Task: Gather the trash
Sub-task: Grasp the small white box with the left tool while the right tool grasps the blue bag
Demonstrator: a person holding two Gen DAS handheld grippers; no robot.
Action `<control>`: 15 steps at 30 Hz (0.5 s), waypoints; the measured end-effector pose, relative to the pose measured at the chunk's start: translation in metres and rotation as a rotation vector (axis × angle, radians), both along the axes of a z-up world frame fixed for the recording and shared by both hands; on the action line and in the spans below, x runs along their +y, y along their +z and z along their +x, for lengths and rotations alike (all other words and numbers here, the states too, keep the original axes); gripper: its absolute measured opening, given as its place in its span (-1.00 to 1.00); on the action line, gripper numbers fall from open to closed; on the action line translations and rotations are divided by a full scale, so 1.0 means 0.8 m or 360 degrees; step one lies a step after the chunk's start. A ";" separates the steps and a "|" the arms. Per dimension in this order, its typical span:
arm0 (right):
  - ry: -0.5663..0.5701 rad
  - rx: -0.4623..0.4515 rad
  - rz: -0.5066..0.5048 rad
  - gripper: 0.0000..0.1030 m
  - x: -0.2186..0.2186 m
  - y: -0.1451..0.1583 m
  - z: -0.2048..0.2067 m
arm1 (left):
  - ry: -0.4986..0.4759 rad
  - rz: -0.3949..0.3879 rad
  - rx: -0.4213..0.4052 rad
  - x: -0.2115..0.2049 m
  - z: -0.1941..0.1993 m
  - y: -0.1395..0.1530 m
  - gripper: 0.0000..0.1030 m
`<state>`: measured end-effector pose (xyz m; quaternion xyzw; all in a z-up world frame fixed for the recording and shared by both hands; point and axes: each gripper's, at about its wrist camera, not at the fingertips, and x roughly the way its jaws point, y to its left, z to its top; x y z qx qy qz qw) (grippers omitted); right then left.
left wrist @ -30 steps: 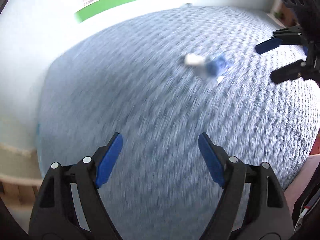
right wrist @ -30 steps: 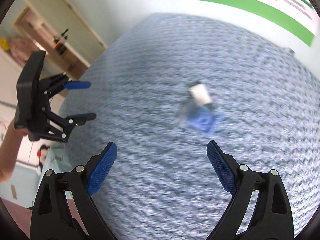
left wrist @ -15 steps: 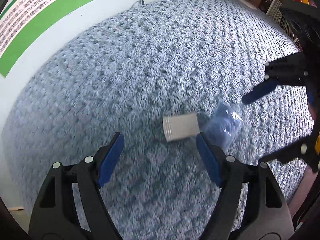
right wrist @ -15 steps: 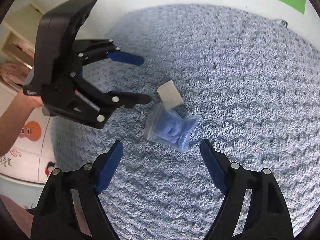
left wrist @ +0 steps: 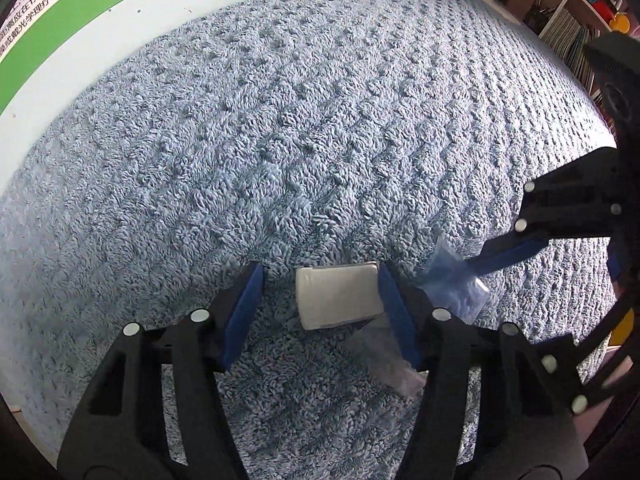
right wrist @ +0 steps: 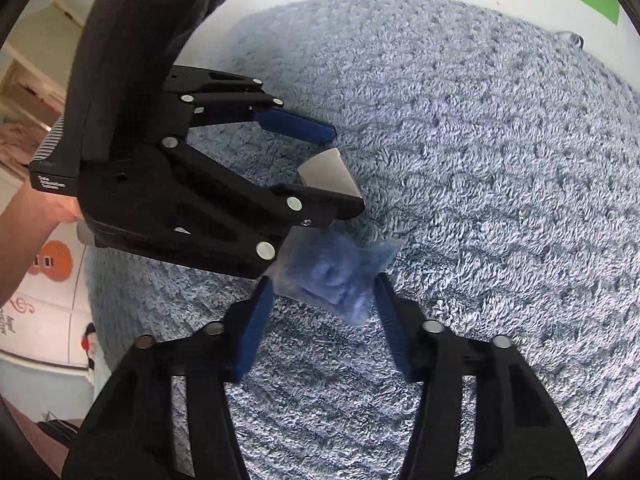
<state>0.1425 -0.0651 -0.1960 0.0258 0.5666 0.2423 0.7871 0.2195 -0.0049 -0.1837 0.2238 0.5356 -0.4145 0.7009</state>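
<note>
Pads of our left gripper (left wrist: 318,300) had just been closing on a white box (left wrist: 338,296) that lay on the rug (left wrist: 280,140) between them. The right-hand pad touched the box's end; the left-hand pad stood clear of it, so nothing was clamped yet. A scrap of clear film (left wrist: 386,356) lay under the right-hand finger, nearer us than the box.

Our right gripper (right wrist: 322,312) had likewise been closing, with a clear bag (right wrist: 334,276) of blue stuff between its pads; one pad looked to touch the bag's edge, the other not quite, so we judged it unclamped too. Just beyond that bag lay the box, inside the left gripper.

We judged the box light and stiff, best pinched across its short ends. The bag looked soft, light and slippery; we would bite its bulging blue middle, not the thin film edge. Beyond both ran rug, then a wall (left wrist: 120,40).
</note>
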 end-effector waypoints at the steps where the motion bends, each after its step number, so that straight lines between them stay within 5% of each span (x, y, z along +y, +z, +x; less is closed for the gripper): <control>1: -0.0006 0.0007 0.0018 -0.25 -0.001 -0.002 0.001 | 0.0006 -0.0016 0.0023 0.001 0.000 0.001 -0.26; 7: -0.0023 0.0032 0.0135 -0.52 -0.010 0.001 -0.002 | 0.0052 -0.0055 0.0069 0.027 0.002 0.019 -0.64; 15: -0.0067 0.0039 0.0164 -0.54 -0.037 0.008 -0.027 | 0.0070 -0.0032 -0.0001 0.048 -0.018 0.037 -0.65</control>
